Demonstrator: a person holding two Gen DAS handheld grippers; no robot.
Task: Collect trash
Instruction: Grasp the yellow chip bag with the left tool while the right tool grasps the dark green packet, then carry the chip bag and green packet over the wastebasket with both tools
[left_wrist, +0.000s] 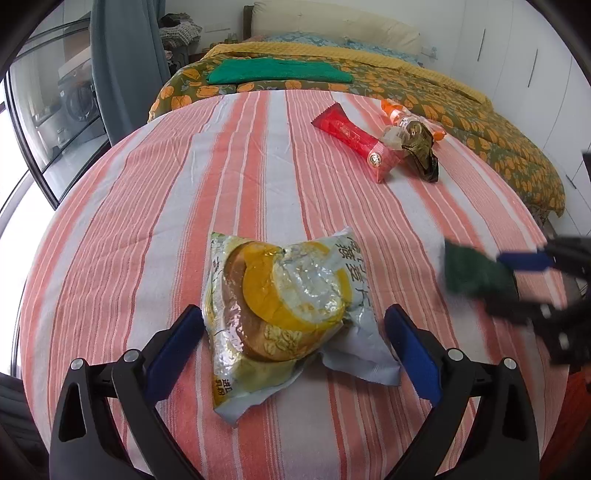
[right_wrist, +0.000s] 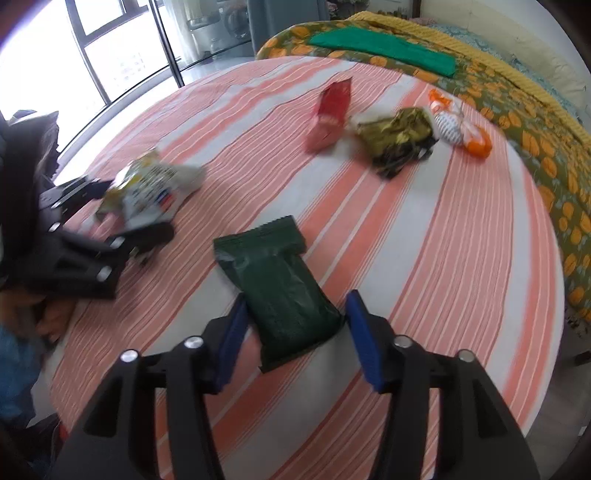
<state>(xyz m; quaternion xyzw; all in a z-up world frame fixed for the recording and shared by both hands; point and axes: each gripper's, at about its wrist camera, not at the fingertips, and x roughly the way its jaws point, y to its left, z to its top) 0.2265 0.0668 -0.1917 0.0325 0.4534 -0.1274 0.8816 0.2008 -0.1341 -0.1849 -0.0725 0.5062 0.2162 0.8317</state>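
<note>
While jaws spread, left gripper (left_wrist: 293, 334) straddles yellow bread packet (left_wrist: 284, 314) on striped cloth (left_wrist: 258, 166). Right gripper (right_wrist: 295, 325) spread around dark green packet (right_wrist: 275, 286), long axis toward 11 o'clock. Neither pinched yet.

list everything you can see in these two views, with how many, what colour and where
Striped cloth: one, pink and white, covering the surface.
Bread wrapper: one, yellow and silver, between the left tool's fingers.
Green packet: one, dark green, between the right tool's fingers.
Red wrapper: one, red, far side of the cloth.
Olive wrapper: one, dark olive, crumpled, beside the red one.
Orange wrapper: one, orange and white, behind the olive one.
Green towel: one, on the bed.
Bedspread: one, olive with orange print.
Left tool: one, black with blue pads, open.
Right tool: one, same colours, open.
</note>
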